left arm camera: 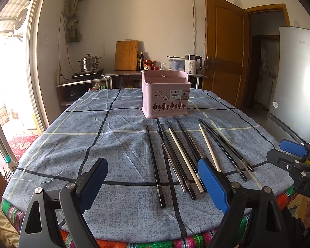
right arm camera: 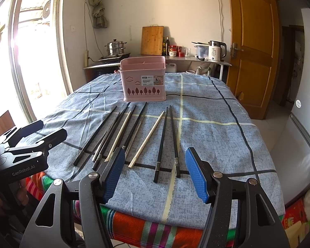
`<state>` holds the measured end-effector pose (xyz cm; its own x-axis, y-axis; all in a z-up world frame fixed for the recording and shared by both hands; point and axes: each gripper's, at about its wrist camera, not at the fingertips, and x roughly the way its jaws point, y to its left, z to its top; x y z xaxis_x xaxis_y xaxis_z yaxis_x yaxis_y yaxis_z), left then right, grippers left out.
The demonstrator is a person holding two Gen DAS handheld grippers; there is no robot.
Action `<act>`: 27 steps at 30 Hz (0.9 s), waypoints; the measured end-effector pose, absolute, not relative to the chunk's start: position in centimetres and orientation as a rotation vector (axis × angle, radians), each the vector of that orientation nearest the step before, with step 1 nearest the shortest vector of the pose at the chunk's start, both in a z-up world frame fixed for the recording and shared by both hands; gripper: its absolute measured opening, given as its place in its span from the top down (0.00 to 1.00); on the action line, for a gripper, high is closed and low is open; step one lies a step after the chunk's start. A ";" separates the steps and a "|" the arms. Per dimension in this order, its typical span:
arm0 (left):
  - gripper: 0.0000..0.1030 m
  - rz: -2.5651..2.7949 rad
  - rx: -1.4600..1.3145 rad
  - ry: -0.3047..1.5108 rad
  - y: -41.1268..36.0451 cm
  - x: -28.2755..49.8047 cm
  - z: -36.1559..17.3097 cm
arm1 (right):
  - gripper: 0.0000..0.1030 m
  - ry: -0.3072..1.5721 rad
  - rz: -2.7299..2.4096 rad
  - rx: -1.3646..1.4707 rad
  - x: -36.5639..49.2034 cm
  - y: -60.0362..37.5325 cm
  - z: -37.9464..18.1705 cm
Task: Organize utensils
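A pink utensil basket [left arm camera: 165, 95] with divided compartments stands upright mid-table; it also shows in the right wrist view [right arm camera: 143, 82]. Several chopsticks, black [left arm camera: 155, 163] and pale [left arm camera: 185, 157], lie side by side in front of it, handle ends toward me. In the right wrist view the black chopsticks [right arm camera: 161, 142] and pale ones [right arm camera: 147, 136] fan out the same way. My left gripper [left arm camera: 153, 186] is open and empty, low over the near table edge. My right gripper [right arm camera: 155, 174] is open and empty, just before the chopstick ends.
The table has a blue checked cloth [left arm camera: 82, 136] over a striped one. Behind it a counter holds a steamer pot [left arm camera: 88, 63], cutting board [left arm camera: 126, 55] and kettle [left arm camera: 193, 63]. A fridge [left arm camera: 297, 78] stands right, a glass door left.
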<state>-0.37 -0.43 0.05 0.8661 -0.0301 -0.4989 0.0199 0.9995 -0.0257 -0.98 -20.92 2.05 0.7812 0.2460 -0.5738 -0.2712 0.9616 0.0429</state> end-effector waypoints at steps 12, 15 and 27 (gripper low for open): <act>0.13 -0.041 -0.022 0.526 -0.2 -0.4 0.4 | 0.40 0.615 0.279 -0.044 -1.1 -21.0 2.0; 0.13 -0.043 -0.020 0.524 -0.2 -0.4 0.4 | 0.40 0.613 0.280 -0.043 -1.1 -21.0 2.0; 0.13 -0.047 -0.018 0.521 -0.1 -0.5 0.4 | 0.40 0.615 0.279 -0.043 -1.1 -21.1 1.9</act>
<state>-0.54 -0.13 0.42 0.8662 -0.0492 -0.4973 0.0400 0.9988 -0.0291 -1.07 -21.08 1.93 0.7805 0.2454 -0.5750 -0.2711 0.9616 0.0425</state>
